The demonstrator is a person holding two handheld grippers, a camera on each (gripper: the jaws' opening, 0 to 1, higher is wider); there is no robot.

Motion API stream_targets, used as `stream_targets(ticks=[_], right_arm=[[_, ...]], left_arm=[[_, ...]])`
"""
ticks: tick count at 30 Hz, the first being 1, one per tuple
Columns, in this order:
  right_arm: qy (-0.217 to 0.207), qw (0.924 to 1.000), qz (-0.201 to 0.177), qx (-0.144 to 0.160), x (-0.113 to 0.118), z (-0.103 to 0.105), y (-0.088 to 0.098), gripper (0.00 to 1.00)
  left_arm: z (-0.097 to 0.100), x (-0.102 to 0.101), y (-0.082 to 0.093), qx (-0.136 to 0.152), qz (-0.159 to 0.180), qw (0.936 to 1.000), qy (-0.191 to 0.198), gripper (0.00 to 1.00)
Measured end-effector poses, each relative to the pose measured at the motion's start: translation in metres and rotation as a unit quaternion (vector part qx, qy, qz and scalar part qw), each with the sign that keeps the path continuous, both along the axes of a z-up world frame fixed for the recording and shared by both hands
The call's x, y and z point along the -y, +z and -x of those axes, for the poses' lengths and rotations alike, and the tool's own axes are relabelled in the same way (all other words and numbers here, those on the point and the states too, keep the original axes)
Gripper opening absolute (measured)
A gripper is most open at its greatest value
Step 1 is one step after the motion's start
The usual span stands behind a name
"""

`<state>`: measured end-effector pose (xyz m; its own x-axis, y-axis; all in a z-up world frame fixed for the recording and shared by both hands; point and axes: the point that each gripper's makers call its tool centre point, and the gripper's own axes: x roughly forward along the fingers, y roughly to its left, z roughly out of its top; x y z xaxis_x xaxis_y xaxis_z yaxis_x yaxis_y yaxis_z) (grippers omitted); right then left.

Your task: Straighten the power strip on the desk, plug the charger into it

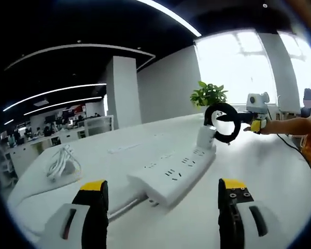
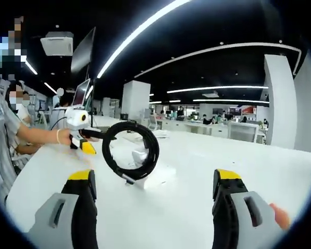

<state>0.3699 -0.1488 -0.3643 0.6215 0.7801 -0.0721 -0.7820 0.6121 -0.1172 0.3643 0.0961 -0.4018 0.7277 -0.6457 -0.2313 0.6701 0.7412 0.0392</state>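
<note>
**A:** Where's the power strip (image 1: 173,174)?

**B:** Flat on the desk (image 1: 280,176), just ahead of the left gripper (image 1: 163,185), running away from it at a slant. Both that claw and the right gripper (image 2: 155,179) are released, with nothing between the jaws.

**A:** And the charger (image 1: 206,137)?

**B:** It stands upright at the strip's far end. It looks seated in a socket, though I can't be sure.

**A:** What's the black loop above it?

**B:** A coil of cable (image 1: 208,116), carried by a third gripper (image 1: 251,120) in a seated person's hand. I'd guess it's held up so its weight doesn't drag the charger over.

**A:** Anything else?

**B:** A bundle of white cord (image 1: 62,163) lies well to the strip's left, out of the way.
</note>
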Motion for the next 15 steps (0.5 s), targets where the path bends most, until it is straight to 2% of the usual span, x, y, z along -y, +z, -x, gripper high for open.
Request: stream_targets(ticks=[3, 8, 10, 15], right_arm=[[0.003, 0.9998, 0.009, -0.017, -0.004, -0.003, -0.011, 0.91], [-0.004, 0.998, 0.054, -0.034, -0.013, -0.012, -0.03, 0.87], [-0.015, 0.9952, 0.075, -0.061, -0.013, -0.016, -0.041, 0.86], [-0.016, 0.9945, 0.072, -0.074, -0.022, -0.021, -0.045, 0.82]], left_arm=[[0.0, -0.002, -0.001, -0.003, -0.003, 1.0, 0.008, 0.83], [0.001, 0.0, -0.007, -0.018, -0.011, 0.9997, 0.014, 0.79], [0.001, 0.0, -0.012, -0.028, -0.025, 0.9992, 0.014, 0.75], [-0.001, 0.001, -0.015, -0.044, -0.02, 0.9987, 0.016, 0.75]])
